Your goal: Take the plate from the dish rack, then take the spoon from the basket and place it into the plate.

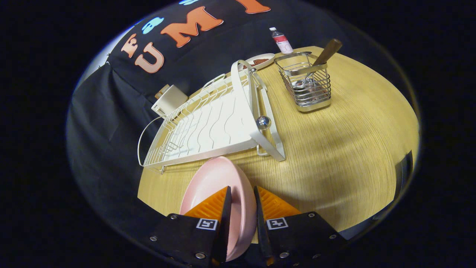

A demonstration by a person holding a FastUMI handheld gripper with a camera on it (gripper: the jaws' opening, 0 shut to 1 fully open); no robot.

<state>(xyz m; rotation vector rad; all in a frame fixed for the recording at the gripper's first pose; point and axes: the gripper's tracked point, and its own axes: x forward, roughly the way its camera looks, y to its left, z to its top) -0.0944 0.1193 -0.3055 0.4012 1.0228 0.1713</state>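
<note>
Your gripper [242,193] sits at the bottom centre of the frame with its fingers [212,204] clamped on the rim of the pink plate [212,182], one finger on each face, the plate held on edge and tilted to the left above the wooden desk [353,149]. Just beyond the plate, in the middle of the frame, the white dish rack [208,126] rests on the desk with its wire slots bare. To the upper right stands the wire basket [308,85], well apart from the rack, and the spoon [323,56] leans in it, its brown handle sticking out over the rim. Behind the basket you see a small bottle [281,40] and a small dish [258,61].
</note>
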